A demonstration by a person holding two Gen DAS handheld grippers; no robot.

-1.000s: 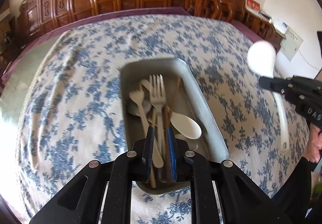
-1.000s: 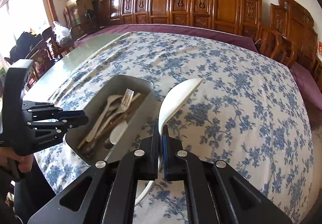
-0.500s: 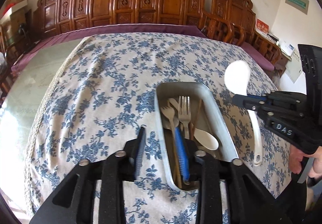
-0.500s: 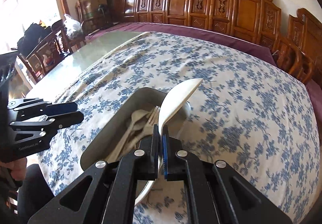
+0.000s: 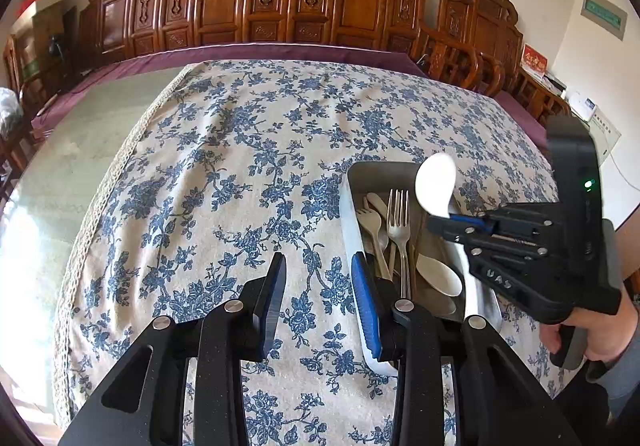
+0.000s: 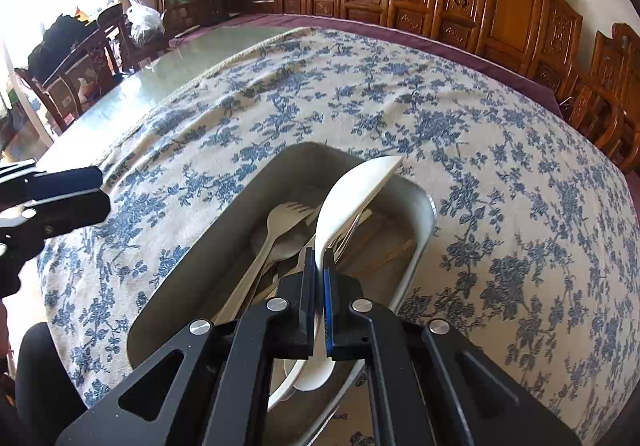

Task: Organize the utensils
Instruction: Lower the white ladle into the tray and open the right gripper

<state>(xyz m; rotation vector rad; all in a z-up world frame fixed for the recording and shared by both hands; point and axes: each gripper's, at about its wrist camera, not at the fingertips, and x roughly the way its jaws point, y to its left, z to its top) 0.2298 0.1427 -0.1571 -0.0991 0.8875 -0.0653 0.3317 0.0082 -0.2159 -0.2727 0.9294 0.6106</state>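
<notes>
The right gripper (image 6: 318,270) is clamping its two black fingers tight on the handle of a long white plastic ladle-like spoon (image 6: 352,193), and it is holding that spoon directly over the grey rectangular metal tray (image 6: 416,246), bowl end tilted up toward the tray's far rim. A second ago this spoon was hanging over the blue-and-cream floral tablecloth (image 6: 500,149) beside the tray; half a second ago it was only reaching the tray's near edge. Now it is sitting lower and well inside the tray's outline, above the pale plastic fork (image 6: 280,221) and the other utensils piled there.

From the left side, the same white spoon (image 5: 436,185) is showing against the tray's far right corner, with a person's hand (image 5: 592,330) gripping the right tool's handle.

The left gripper (image 5: 320,286) is standing partly open with nothing between its fingers; only tablecloth (image 5: 240,173) is showing in the gap. A second ago those fingers were nearly closed around the utensil handles inside the tray; since then they have spread and pulled off to the tray's left, so the blue-padded right finger is now lying just at the tray's near left rim (image 5: 348,221). Inside the tray a silver metal fork (image 5: 398,217), a small white spoon (image 5: 438,278) and cream plastic pieces are lying lengthwise together.
</notes>
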